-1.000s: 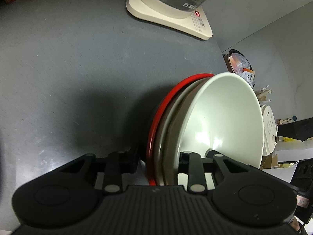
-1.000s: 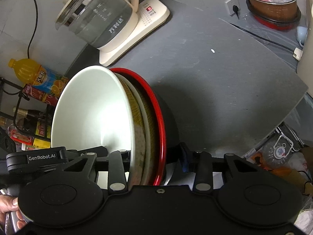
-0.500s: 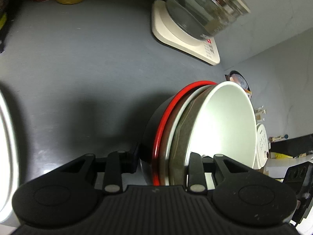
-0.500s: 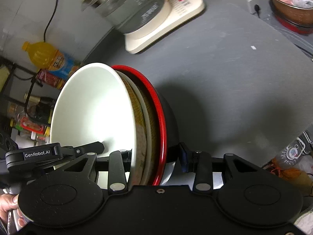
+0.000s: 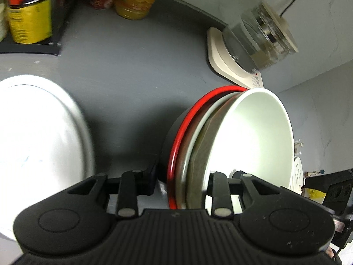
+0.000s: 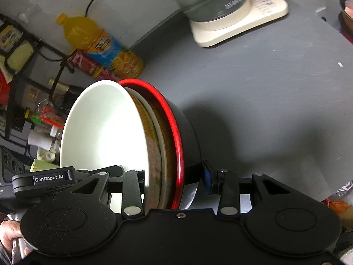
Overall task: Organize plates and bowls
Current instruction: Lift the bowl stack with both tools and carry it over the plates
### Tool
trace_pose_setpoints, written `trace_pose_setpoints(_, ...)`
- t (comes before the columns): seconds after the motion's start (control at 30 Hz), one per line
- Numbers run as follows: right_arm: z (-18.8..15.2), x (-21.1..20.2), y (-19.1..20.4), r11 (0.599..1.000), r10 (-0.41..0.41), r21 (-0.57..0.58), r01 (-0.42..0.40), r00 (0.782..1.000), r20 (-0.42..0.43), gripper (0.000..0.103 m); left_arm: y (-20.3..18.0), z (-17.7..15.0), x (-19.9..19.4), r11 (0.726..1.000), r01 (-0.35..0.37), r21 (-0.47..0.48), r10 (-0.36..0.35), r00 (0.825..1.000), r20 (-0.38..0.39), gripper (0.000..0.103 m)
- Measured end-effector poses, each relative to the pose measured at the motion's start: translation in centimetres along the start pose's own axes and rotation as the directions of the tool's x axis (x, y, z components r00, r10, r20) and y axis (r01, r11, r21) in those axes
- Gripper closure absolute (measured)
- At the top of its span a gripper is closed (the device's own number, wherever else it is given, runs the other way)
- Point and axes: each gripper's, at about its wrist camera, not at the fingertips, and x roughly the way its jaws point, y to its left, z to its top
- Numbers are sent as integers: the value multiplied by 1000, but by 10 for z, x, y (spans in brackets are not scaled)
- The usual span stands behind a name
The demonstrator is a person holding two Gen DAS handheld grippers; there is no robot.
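Observation:
A nested stack of bowls (image 5: 249, 141) is held above the grey counter: a white bowl inside, patterned brown ones in the middle, a black bowl with a red rim (image 5: 183, 132) outside. My left gripper (image 5: 183, 185) is shut on one side of the stack's rim. My right gripper (image 6: 174, 181) is shut on the opposite side of the same stack (image 6: 106, 128). A white plate (image 5: 37, 145) lies on the counter at the left in the left wrist view.
A glass kettle on a cream base (image 6: 233, 15) stands at the back of the grey counter (image 6: 264, 84). An orange juice bottle (image 6: 103, 46), cans (image 5: 28, 19) and a black rack (image 6: 28, 88) with bottles stand at the left. A pot (image 6: 347, 15) sits far right.
Both grippers have carried the bowl stack leftward. The kettle has shifted right in view, and the white plate, cans and rack have come into view.

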Motion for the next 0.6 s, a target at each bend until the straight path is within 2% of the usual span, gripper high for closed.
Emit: trace_pose_setpoints(0.6, -26, 33, 86, 995, 61, -79, -64, 998, -29, 65, 80, -4, -79, 998, -18, -56, 23, 996, 92, 73)
